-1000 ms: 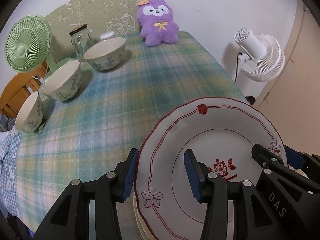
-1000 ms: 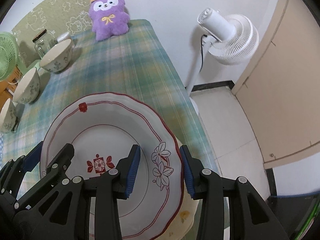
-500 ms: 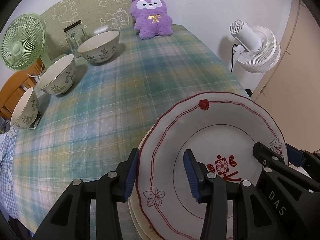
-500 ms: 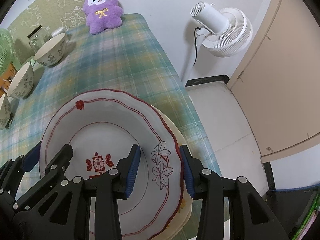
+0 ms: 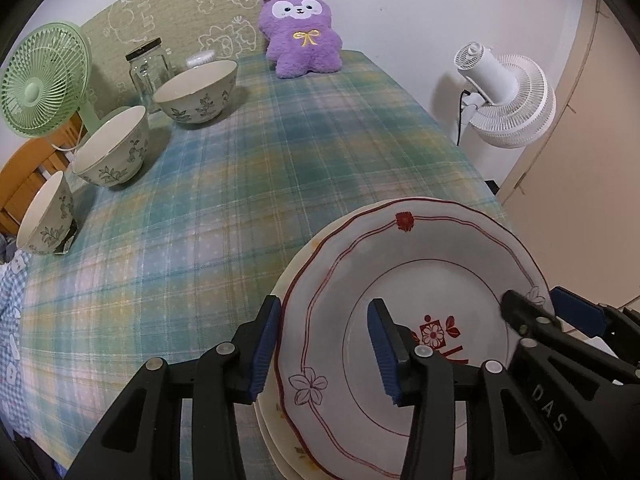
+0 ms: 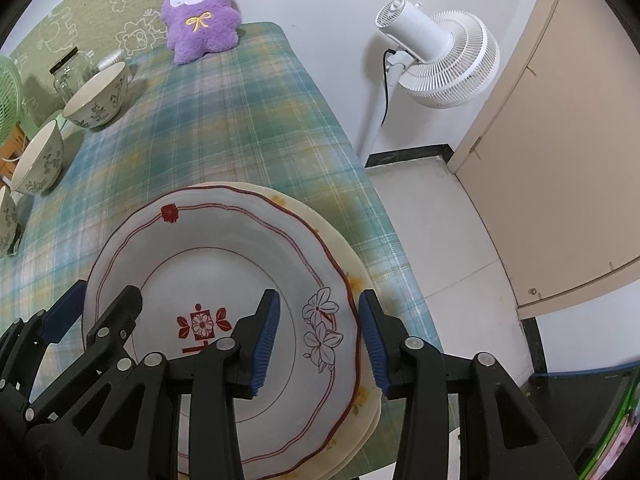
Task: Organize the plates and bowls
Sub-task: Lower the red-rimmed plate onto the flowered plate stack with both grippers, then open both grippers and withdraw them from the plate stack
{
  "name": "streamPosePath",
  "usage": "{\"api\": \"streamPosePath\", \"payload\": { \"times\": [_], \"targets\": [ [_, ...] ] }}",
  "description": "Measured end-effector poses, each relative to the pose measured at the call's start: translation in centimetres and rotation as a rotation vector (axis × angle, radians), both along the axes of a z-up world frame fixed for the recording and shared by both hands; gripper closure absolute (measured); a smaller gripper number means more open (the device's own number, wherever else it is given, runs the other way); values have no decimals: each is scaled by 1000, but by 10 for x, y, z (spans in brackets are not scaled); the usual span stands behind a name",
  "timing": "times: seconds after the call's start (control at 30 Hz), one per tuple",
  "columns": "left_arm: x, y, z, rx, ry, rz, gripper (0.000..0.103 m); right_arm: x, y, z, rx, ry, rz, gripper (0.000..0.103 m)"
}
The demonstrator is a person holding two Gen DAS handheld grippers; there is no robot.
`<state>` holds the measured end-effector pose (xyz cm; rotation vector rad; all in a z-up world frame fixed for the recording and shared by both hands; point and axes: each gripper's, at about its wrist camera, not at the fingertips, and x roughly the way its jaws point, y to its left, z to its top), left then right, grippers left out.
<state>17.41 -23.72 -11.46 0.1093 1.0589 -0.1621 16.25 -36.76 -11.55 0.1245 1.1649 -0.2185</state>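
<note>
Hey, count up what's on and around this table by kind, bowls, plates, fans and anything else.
Bowls: 3
Plates in the stack: at least 2, red-trimmed plate on a cream plate
Fans: 2, green fan, white fan
Glass jar: 1
Purple plush toy: 1
Total: 9

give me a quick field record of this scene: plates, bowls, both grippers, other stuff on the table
top plate: red-trimmed plate lying on the cream plates, near table corner
bowls: three floral bowls in a row along the far left side, unstacked
left gripper: jaws straddle the plate's left rim, just opened wider, pads clear of it
right gripper: jaws straddle the right rim, just opened wider, pads clear of it
table: plaid cloth
other items: purple plush, glass jar, green fan
</note>
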Motion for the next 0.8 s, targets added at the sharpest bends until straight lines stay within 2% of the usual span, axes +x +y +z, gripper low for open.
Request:
{"api": "streamPosePath", "payload": {
  "times": [0.17, 0.33, 0.47, 0.8],
  "targets": [
    [-6, 5, 9, -16, -10, -3, 48, -6, 4, 9, -19, -24, 15, 51],
    [-14, 20, 31, -42, -51, 10, 30, -13, 7, 32, 0, -72, 23, 51],
    [-23, 32, 52, -39, -80, 25, 22, -17, 12, 53, 35, -115, 54, 50],
    [-36, 73, 96, -21, -179, 224, 17, -5, 50, 99, 95, -228, 256, 50]
  ]
}}
